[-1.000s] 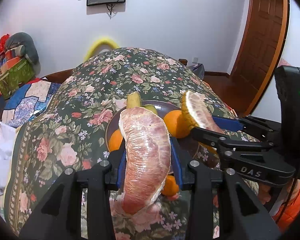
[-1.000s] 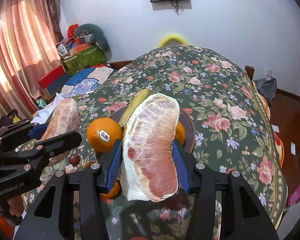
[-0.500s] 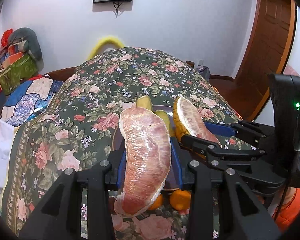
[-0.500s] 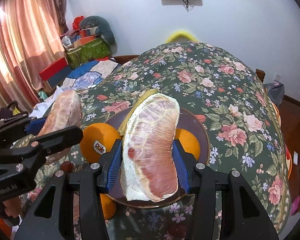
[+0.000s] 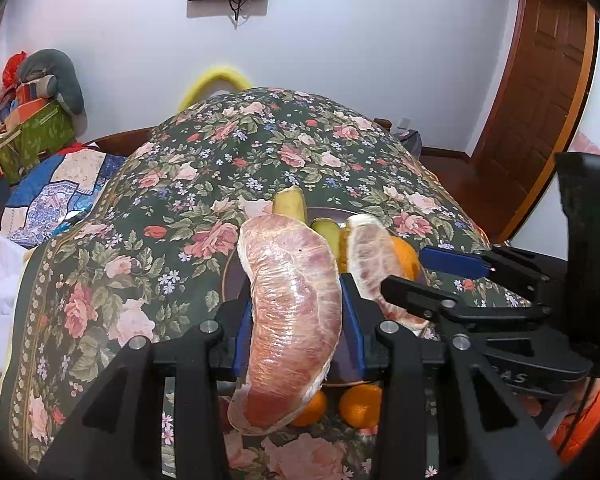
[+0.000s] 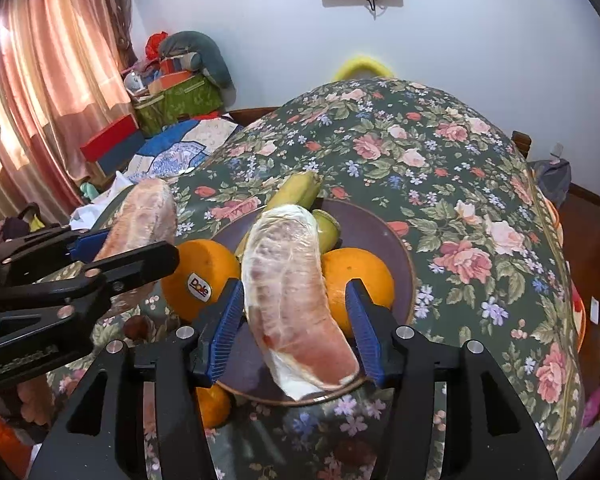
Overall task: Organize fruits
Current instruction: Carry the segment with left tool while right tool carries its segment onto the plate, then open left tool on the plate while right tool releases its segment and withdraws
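My left gripper [image 5: 298, 332] is shut on a peeled pink pomelo segment [image 5: 288, 264] and holds it over the near left rim of the dark plate [image 6: 396, 240]. The jaws of my right gripper [image 6: 294, 320] are opening. A second pomelo wedge [image 6: 288, 272] lies between them on the plate, with a gap to each blue pad. It rests between two big oranges [image 6: 198, 268] [image 6: 364, 276], in front of greenish bananas [image 6: 300, 192]. The right wrist view shows the left gripper [image 6: 132, 248] with its segment [image 6: 144, 220] at the left.
Small oranges [image 5: 360, 400] [image 5: 312, 408] lie on the floral tablecloth [image 6: 460, 200] just before the plate. The cloth runs on beyond and to the right of the plate. Boxes and bedding are stacked at the back left, and a wooden door [image 5: 540, 80] is on the right.
The right jaws have widened and their wedge has sunk out of the grip onto the plate. The left gripper has shifted slightly toward the plate with its segment still clamped.
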`<state>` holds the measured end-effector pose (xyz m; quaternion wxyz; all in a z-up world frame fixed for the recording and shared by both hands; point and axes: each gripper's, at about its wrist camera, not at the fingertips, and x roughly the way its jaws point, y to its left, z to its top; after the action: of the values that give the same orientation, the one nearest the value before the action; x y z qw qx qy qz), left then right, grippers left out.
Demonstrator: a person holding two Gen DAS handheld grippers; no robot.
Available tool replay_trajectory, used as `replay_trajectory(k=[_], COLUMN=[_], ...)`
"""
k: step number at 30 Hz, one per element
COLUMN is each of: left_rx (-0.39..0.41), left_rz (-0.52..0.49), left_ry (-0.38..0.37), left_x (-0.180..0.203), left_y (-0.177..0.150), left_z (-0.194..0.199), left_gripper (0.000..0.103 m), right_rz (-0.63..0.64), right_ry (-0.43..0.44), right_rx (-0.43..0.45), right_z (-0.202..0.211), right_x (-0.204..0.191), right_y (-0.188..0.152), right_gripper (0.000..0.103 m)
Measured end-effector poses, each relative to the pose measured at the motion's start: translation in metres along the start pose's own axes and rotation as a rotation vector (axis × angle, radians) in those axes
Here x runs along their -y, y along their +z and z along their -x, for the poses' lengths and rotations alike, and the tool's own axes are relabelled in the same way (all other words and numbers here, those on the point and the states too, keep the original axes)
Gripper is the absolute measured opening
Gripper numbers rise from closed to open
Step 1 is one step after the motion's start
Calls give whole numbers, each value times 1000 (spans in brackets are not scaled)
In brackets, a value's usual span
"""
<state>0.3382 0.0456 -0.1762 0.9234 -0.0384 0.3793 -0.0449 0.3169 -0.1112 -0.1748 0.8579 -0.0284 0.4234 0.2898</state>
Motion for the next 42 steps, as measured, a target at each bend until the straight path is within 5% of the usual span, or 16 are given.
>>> replay_trajectory(k=[22, 42], left_rx=[-69, -51], left_rz=[-64, -43], left_ry=[-10, -1], left_x=[43, 27], left_y=[3, -3], left_z=[-45, 4], left_gripper=[40, 50], right_rz=[-62, -61], right_ry=[-63, -50], right_rx=[6, -10], right_z=[29, 53], right_x=[42, 24], right_y=[-29, -42], right_gripper=[50, 50])
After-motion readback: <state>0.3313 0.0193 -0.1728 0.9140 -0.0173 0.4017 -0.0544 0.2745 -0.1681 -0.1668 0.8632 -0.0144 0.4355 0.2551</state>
